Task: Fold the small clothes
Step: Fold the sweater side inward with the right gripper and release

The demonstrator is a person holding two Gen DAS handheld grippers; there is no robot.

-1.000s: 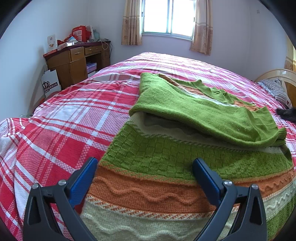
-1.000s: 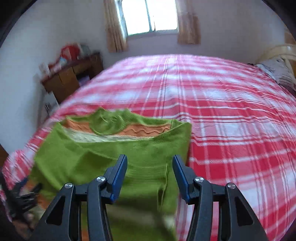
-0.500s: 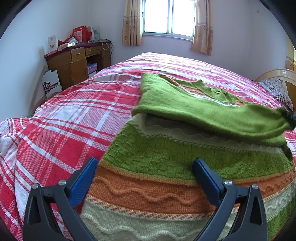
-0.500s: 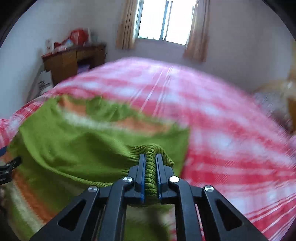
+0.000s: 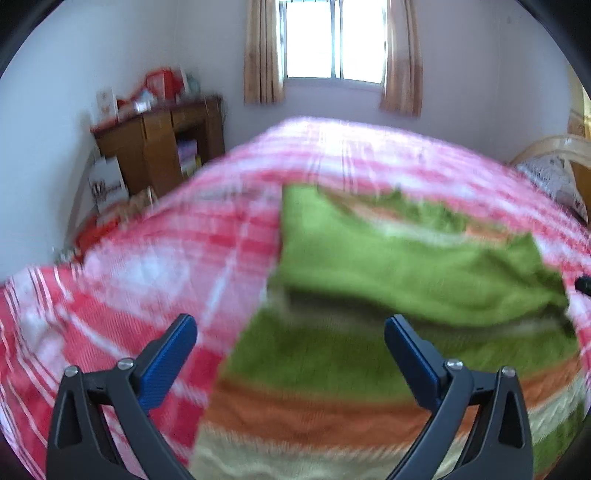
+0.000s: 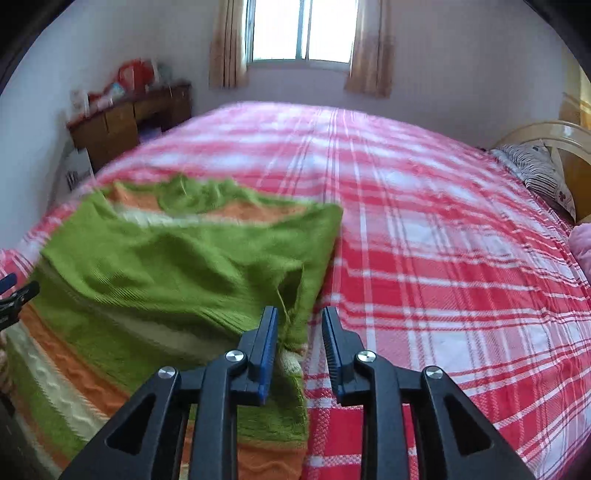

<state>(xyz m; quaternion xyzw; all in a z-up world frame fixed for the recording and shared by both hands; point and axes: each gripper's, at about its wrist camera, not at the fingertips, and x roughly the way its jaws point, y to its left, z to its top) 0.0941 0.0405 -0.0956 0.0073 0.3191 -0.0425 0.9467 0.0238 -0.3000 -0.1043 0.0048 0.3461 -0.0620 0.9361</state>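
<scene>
A knitted sweater (image 5: pixel 369 350) with green, orange and cream bands lies flat on the red plaid bedspread (image 6: pixel 443 258). Its plain green sleeve (image 5: pixel 406 273) is folded across the chest. My left gripper (image 5: pixel 290 328) hovers wide open over the sweater's lower left edge, with nothing in it. My right gripper (image 6: pixel 299 321) is at the sweater's right side and its jaws are opening. The sleeve cuff (image 6: pixel 291 332) lies slack between the pads, and the right pad is clear of it. The sweater (image 6: pixel 166 266) fills the left half of the right wrist view.
A wooden desk (image 5: pixel 159 144) piled with boxes stands against the left wall by the bed. A striped pillow (image 6: pixel 535 173) and a curved headboard (image 6: pixel 546 129) are at the far right. The curtained window (image 6: pixel 299 29) is behind the bed.
The right gripper shut on the sleeve cuff, carried it across, and its jaws have now parted from it. The left gripper lifted away from the sweater, and its view has blurred.
</scene>
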